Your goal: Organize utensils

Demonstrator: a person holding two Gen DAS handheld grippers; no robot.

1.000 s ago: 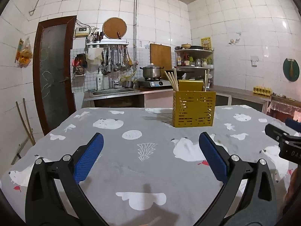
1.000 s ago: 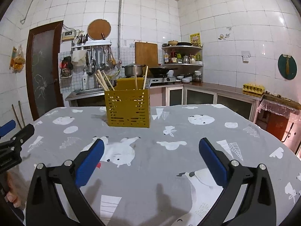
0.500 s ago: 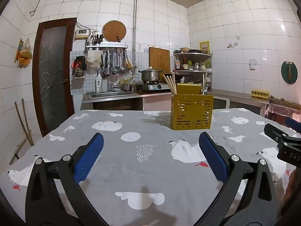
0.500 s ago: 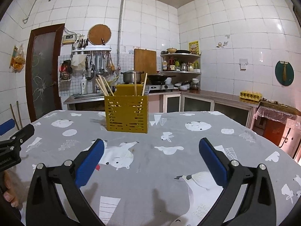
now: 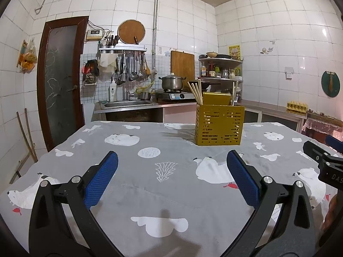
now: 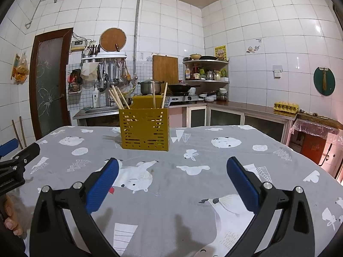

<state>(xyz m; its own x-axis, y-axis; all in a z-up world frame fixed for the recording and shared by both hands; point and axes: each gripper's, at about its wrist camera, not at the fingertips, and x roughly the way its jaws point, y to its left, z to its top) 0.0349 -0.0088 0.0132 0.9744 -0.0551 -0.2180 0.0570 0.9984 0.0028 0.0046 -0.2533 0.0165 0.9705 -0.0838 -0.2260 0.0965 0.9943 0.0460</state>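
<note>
Yellow perforated utensil holder [image 5: 219, 125] stands upright toward the far side of the table [image 5: 133, 184], which is covered by a grey cloth printed with white animals. Wooden chopsticks [image 5: 195, 93] lean out of its left compartment; two more [image 6: 159, 95] rise from the right. Left gripper [image 5: 171, 177] hovers low over the cloth, blue pads spread wide, nothing between them. Right gripper [image 6: 172, 178] hovers likewise, jaws wide and empty, well apart from the holder. Behind the table: sink counter, pot [image 5: 172, 82] on a stove, hanging ladles, white tiled walls.
</note>
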